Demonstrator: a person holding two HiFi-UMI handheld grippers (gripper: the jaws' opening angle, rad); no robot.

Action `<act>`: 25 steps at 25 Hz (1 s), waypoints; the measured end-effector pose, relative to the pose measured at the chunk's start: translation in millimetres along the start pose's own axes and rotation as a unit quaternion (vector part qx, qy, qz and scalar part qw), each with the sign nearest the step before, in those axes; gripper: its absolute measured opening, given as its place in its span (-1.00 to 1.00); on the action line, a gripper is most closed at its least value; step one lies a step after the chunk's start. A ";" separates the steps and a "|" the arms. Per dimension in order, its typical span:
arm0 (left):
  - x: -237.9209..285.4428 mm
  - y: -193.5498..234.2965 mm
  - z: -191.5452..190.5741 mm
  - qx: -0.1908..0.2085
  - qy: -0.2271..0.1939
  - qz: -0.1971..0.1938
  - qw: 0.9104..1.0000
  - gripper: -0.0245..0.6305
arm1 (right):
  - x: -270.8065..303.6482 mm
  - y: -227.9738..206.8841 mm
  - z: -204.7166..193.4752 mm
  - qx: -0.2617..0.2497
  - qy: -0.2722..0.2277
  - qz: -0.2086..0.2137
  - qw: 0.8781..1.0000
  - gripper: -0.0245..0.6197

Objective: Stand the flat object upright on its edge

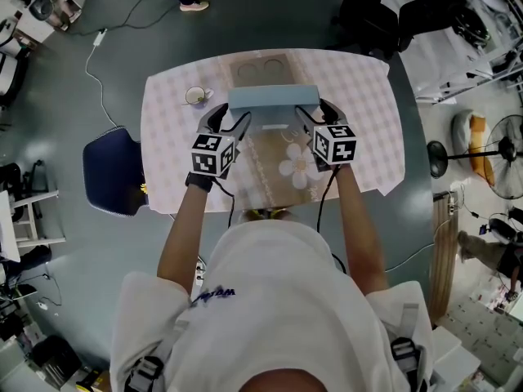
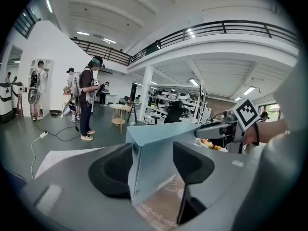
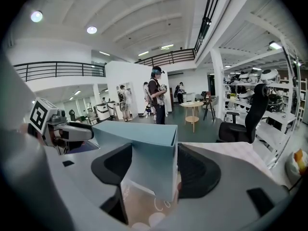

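A flat light-blue box (image 1: 273, 96) stands upright on its long edge on the table (image 1: 368, 137), crosswise in front of me. My left gripper (image 1: 231, 119) holds its left end and my right gripper (image 1: 315, 114) its right end. In the left gripper view the box (image 2: 159, 148) fills the space between both black pads (image 2: 113, 170), with no gap showing. In the right gripper view the box's end (image 3: 151, 148) likewise sits tight between the pads (image 3: 197, 170). The box's lower edge rests on a beige placemat (image 1: 286, 166) with a flower print.
A small cup (image 1: 195, 95) stands on the table's left rear part. A blue chair (image 1: 114, 170) is at the table's left side. Behind the box lies a mat with two round marks (image 1: 265, 68). People (image 2: 86, 100) stand farther off on the floor.
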State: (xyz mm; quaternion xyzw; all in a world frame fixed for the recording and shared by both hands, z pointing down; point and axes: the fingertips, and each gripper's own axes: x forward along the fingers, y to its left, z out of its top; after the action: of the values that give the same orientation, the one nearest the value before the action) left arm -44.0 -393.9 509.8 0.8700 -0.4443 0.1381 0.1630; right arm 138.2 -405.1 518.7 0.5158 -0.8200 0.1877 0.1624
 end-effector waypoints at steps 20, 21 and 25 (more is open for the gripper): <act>0.9 6.3 6.9 -0.007 -0.008 -0.002 1.000 -0.13 | 0.6 1.3 2.4 -0.007 0.000 -0.003 1.000 0.00; 1.2 6.1 7.2 -0.008 -0.009 -0.002 1.000 -0.13 | 0.1 0.5 2.7 -0.007 -0.001 -0.004 1.000 0.00; 1.6 3.6 7.9 -0.007 -0.008 -0.004 1.000 -0.13 | -1.5 -2.1 2.7 -0.005 -0.002 -0.006 1.000 0.00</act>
State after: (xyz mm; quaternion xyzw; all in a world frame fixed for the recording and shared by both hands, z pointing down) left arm -45.2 -400.3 503.9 0.8717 -0.4432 0.1278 0.1657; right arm 140.5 -406.1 515.9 0.5202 -0.8182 0.1818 0.1640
